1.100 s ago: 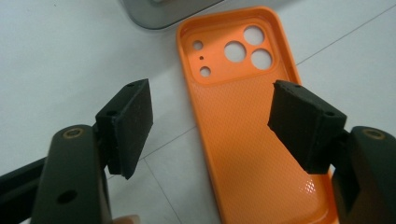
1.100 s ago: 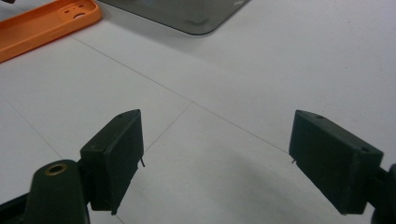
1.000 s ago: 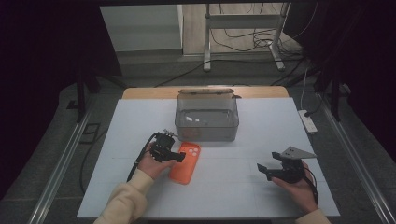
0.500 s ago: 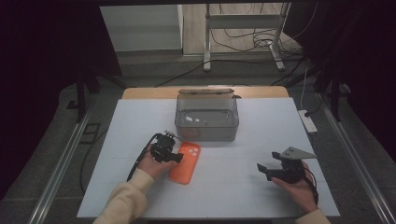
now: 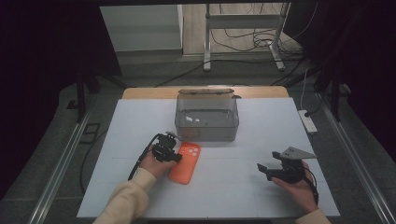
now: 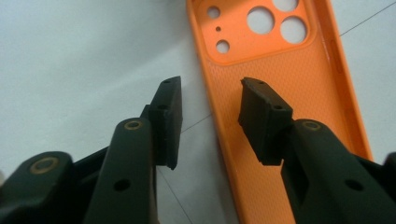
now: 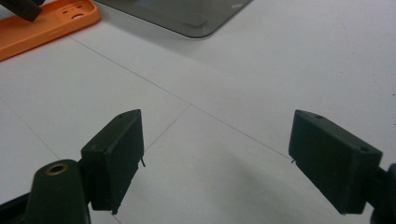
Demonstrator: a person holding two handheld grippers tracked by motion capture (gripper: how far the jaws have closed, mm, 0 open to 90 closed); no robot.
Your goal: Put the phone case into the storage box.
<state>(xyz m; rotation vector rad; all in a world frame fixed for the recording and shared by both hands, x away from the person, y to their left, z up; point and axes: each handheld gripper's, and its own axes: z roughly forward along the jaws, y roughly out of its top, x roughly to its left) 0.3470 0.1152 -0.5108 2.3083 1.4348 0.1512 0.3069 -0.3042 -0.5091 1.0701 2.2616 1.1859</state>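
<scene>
- The orange phone case [image 5: 185,162] lies flat on the white table [image 5: 243,186], inner side up, camera cut-outs toward the clear plastic box [image 5: 207,120] just beyond it.
- The left tool [image 6: 210,119] straddles the case's left rim: one jaw inside the shell, the other on the table outside it. Its jaws have just been closing, with the rim between them, but a gap remains on both sides, so the grip is not yet made.
- Judged from this, the pick-up is just beginning; lifting the case and moving it, probably to the box, are still left.
- The right tool [image 5: 279,169] rests well apart near the table's right side, jaws wide and holding nothing.
- No brand, label or writing is readable.
</scene>
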